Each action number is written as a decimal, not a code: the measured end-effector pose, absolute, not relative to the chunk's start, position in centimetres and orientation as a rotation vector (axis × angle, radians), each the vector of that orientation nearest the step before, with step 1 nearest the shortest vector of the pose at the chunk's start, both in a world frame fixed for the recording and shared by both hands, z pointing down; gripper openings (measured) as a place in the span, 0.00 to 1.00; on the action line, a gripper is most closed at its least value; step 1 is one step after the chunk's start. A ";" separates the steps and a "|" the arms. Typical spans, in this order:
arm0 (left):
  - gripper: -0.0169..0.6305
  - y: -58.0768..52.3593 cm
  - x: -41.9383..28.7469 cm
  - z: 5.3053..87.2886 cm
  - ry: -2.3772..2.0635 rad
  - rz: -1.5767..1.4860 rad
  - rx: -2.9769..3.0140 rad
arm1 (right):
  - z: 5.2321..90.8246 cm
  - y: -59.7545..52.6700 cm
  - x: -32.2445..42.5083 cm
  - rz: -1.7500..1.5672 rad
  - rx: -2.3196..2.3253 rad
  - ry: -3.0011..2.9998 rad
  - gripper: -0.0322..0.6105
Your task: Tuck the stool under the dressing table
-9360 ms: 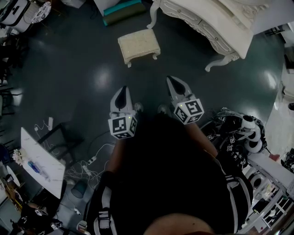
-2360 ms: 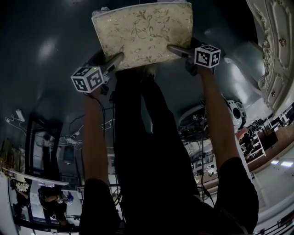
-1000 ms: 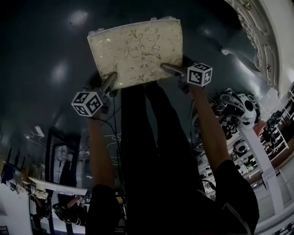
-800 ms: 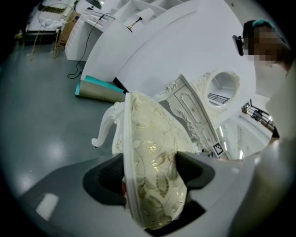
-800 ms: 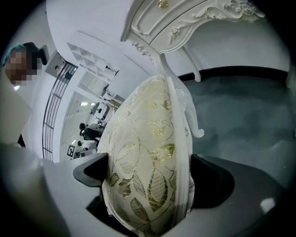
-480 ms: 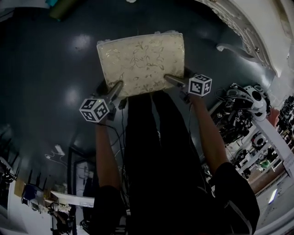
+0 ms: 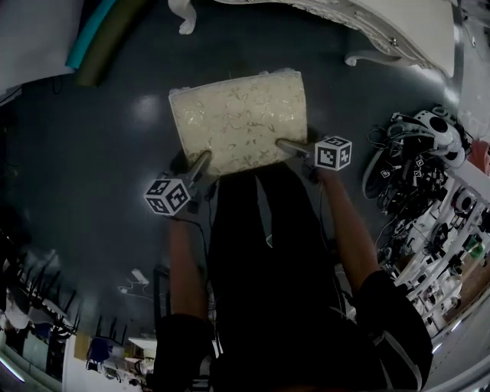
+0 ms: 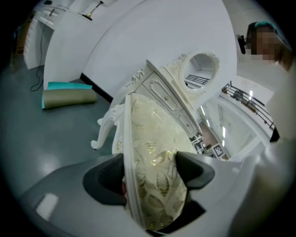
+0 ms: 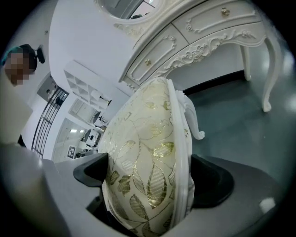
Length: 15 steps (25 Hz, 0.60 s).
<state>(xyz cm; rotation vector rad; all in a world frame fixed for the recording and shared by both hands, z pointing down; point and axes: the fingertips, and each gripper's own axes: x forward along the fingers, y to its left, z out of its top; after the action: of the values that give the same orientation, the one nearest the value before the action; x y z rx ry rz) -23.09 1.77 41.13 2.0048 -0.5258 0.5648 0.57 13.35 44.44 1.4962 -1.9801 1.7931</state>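
Pinching the stool (image 7: 237, 122) by its cushion, my left hand-held gripper (image 7: 202, 160) and right hand-held gripper (image 7: 285, 144) face the dressing table (image 7: 360, 15) ahead of them.

Person: black short-sleeved top (image 7: 306, 321), black trousers (image 7: 249, 222). Left claw (image 7: 204, 158) and right claw (image 7: 282, 143): grey tapered shells, dark pads. White, black-square-marked left cube (image 7: 168, 197) at 9 o'clock, right cube (image 7: 333, 152) at 2 o'clock.
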 end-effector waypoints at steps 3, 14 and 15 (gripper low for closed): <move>0.57 2.3 -20.7 40.5 -0.475 0.596 2.024 | 43.9 15.2 2.3 1.816 1.569 -1.965 0.93; 0.57 6.3 -11.9 37.0 -0.410 0.651 2.073 | 41.2 21.5 9.7 1.851 1.711 -1.958 0.93; 0.57 6.6 -11.2 36.9 -0.406 0.657 2.080 | 41.2 21.9 10.3 1.852 1.714 -1.959 0.93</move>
<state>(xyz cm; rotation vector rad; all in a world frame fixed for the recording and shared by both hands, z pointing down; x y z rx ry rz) -11.17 6.59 36.90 2.0799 -0.4058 0.6567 10.29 21.93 41.18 1.7137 -1.9594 1.8521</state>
